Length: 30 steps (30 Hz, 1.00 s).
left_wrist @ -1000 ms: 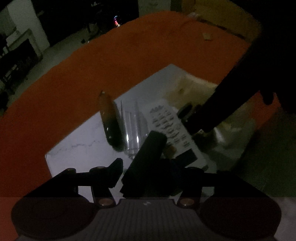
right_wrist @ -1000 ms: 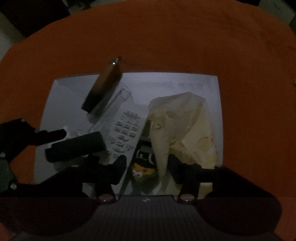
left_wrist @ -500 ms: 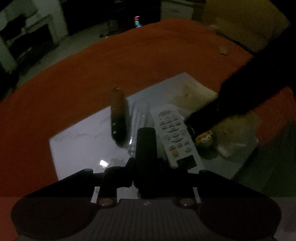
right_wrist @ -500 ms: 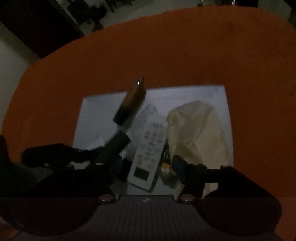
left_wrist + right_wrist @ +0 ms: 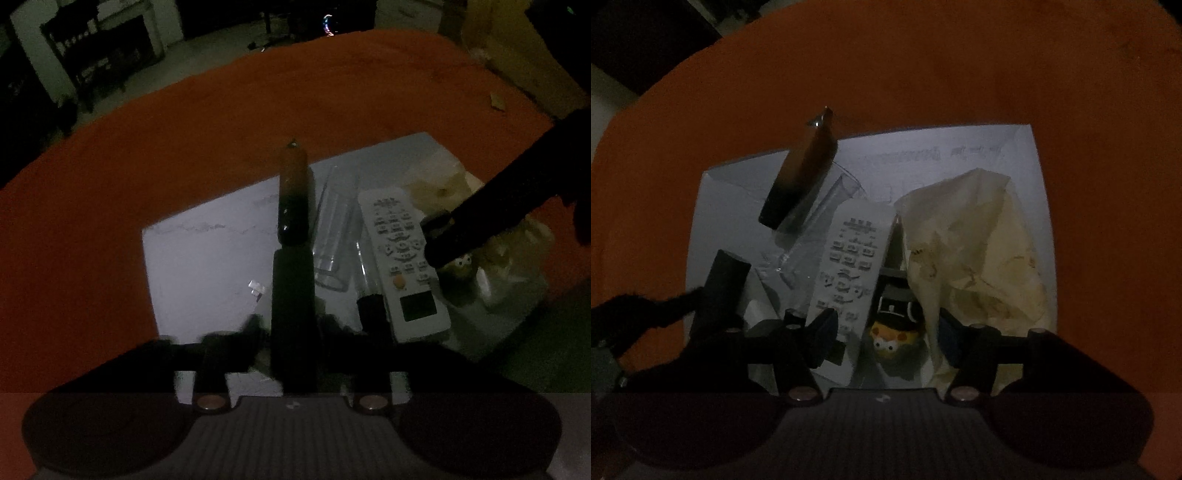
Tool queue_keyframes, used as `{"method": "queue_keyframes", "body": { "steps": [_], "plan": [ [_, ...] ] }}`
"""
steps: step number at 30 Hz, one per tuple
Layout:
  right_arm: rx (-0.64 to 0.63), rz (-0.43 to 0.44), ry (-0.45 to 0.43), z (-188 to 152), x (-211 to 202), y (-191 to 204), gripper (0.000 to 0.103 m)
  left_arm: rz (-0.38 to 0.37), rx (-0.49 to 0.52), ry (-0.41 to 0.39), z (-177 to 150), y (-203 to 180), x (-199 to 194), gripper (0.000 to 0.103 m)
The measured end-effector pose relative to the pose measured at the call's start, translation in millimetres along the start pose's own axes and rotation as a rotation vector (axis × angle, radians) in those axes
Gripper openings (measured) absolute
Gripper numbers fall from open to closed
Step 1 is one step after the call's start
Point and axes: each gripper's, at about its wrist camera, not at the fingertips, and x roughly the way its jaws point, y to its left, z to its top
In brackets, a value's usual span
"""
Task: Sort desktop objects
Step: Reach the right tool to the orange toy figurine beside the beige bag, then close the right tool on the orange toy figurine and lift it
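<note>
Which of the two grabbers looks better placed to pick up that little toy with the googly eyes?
Right gripper, I'd judge: its open fingers straddle the toy figure. The left gripper has a dark bar between its fingers, across the remote.

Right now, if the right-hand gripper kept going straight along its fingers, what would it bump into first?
Most likely the small yellow figurine with googly eyes and a black hat, lying between the open right gripper's fingers beside the white remote control; depth is hard to judge.

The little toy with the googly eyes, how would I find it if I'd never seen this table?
Look at the orange tablecloth, then the white rectangular tray on it. At the tray's near edge, between the white button-covered remote control and the crumpled cream paper bag, sits a small yellow-orange toy figure. It alone has a face: round white eyes under a black hat.
</note>
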Motion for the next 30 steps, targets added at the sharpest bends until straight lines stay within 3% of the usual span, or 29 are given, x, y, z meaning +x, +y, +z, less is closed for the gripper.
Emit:
{"method": "queue_keyframes", "body": {
  "steps": [3, 7, 8, 10, 14, 16, 20, 23, 28, 30],
  "plan": [
    [-0.029, -0.021, 0.004, -3, 8, 1, 0.061, -0.014, 0.015, -0.004, 1, -5, 4, 0.049],
    [-0.071, -0.048, -0.024, -10, 7, 0, 0.051, -0.029, 0.008, -0.021, 1, -8, 8, 0.049],
    [-0.074, -0.038, -0.026, -12, 4, -1, 0.044, -0.030, 0.005, -0.034, 1, -8, 8, 0.045],
    [-0.074, -0.011, -0.029, -14, -5, -4, 0.038, -0.033, -0.006, -0.049, -1, -6, 5, 0.022],
    [-0.098, 0.057, -0.031, -14, -25, -8, 0.036, -0.057, -0.047, -0.048, -3, 7, 0, 0.021],
    [-0.117, 0.078, -0.019, -10, -30, -11, 0.026, -0.060, -0.052, -0.046, -5, 10, -2, 0.021],
    [-0.114, 0.051, -0.008, -3, -37, -17, 0.036, -0.048, -0.091, -0.017, -9, 17, -4, 0.021],
    [-0.117, 0.018, -0.058, -2, -48, -15, 0.037, -0.049, -0.105, -0.012, -11, 19, -5, 0.021],
    [-0.106, 0.111, -0.076, -4, -61, -1, 0.037, -0.062, -0.095, -0.027, -7, 15, -6, 0.021],
    [-0.135, 0.108, -0.064, -7, -54, 11, 0.037, -0.067, -0.090, -0.034, -5, 12, -7, 0.021]
  ]
}}
